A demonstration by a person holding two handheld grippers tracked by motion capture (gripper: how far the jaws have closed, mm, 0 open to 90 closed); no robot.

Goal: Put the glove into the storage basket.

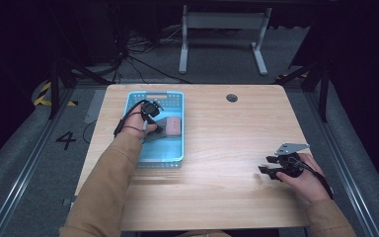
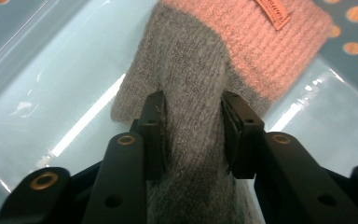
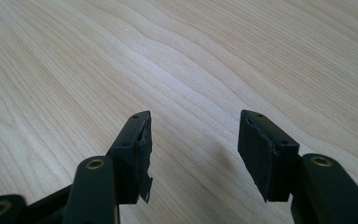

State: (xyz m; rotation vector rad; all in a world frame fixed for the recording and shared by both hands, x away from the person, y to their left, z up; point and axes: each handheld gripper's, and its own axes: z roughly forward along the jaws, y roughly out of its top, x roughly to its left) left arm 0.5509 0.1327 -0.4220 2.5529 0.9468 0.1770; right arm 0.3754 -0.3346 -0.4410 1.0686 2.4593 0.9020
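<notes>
A grey knitted sock with a pink cuff (image 2: 200, 70) lies in a light blue perforated basket (image 1: 177, 101) at the table's left. My left gripper (image 2: 193, 126) is shut on the sock's grey part, its two black pads pinching a fold of the knit. From above, the left gripper (image 1: 154, 121) sits inside the basket beside the sock (image 1: 172, 126). My right gripper (image 3: 193, 140) is open over bare wood, with nothing between its jaws. In the high view the right gripper (image 1: 266, 165) rests low near the table's right front.
The wooden table (image 1: 227, 143) has a small round grommet (image 1: 232, 98) near its far edge. Beyond it stand a white table frame (image 1: 222, 34) and loose cables on the floor. The basket's walls surround the left gripper.
</notes>
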